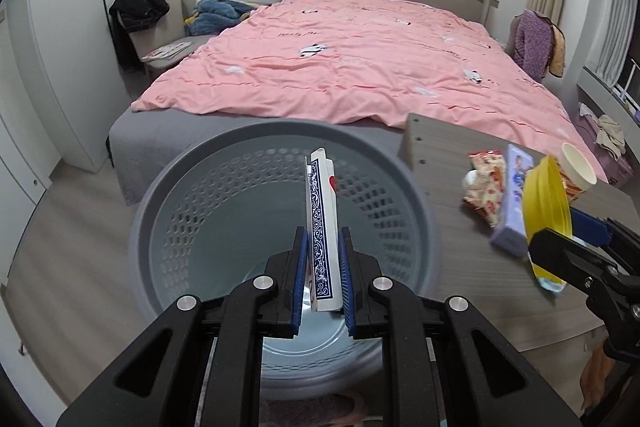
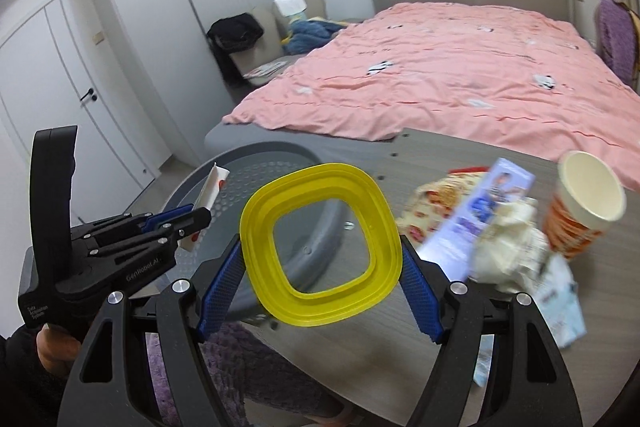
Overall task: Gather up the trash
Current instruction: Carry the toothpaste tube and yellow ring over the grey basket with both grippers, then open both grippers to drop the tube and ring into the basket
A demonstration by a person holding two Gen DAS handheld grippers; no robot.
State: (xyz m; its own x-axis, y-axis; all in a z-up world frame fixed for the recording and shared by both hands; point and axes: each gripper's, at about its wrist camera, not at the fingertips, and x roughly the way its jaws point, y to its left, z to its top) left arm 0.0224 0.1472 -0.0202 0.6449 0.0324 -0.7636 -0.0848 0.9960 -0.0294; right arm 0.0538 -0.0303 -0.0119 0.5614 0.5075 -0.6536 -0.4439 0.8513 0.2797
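Bedroom, grey counter (image 2: 400, 355) at bed foot. Left hand-held gripper (image 1: 322, 259) clamps card box (image 1: 321, 227) over bin (image 1: 280, 139), which looks empty. Right hand-held gripper (image 2: 320, 259) grips yellow ring (image 2: 320, 247). Wrappers (image 2: 500, 239), paper cup (image 2: 584, 203) remain on counter; early stage.

The left gripper (image 2: 196, 217) body reads "GenRobot.AI"; small white print on its handle seems to say "Data Acquisition System". Print on the purple box (image 2: 476, 211) is too blurred to read.
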